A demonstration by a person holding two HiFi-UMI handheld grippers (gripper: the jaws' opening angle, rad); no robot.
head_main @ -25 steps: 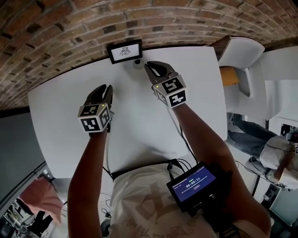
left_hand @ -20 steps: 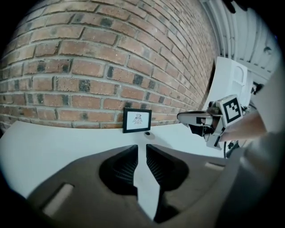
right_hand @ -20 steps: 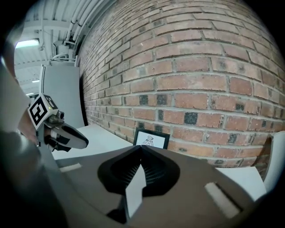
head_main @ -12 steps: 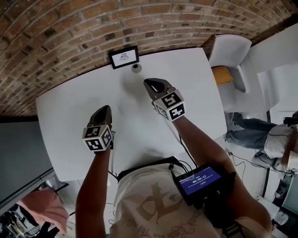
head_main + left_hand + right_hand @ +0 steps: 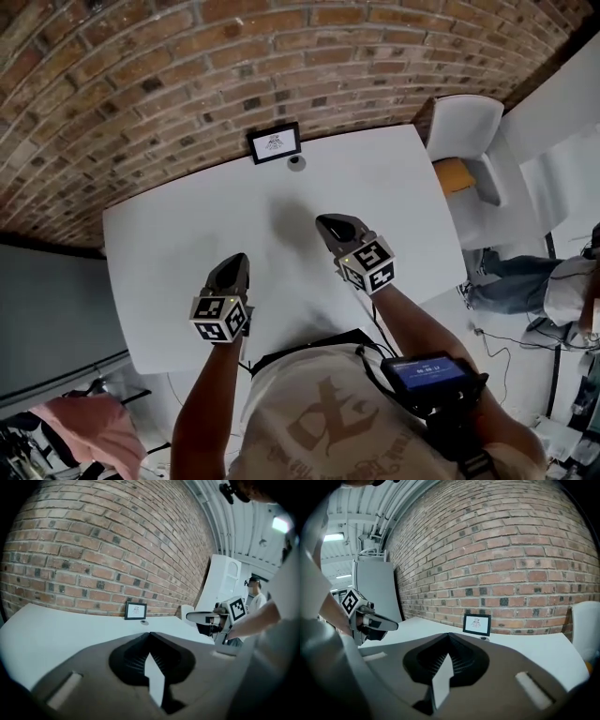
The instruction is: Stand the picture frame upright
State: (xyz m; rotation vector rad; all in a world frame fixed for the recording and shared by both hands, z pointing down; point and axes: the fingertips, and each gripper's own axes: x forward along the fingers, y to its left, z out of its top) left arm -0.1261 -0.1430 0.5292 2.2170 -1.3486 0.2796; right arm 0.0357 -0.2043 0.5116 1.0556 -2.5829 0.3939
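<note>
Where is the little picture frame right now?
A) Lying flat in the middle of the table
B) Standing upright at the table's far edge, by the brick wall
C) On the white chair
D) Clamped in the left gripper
B: the picture frame stands upright at the far edge of the table, by the brick wall, well apart from the left gripper and the right gripper, both shut and empty.

Left tongs [image 5: 236, 261] just closed on nothing, right tongs [image 5: 325, 223] shut, empty, both held out forward, tilted slightly down
</note>
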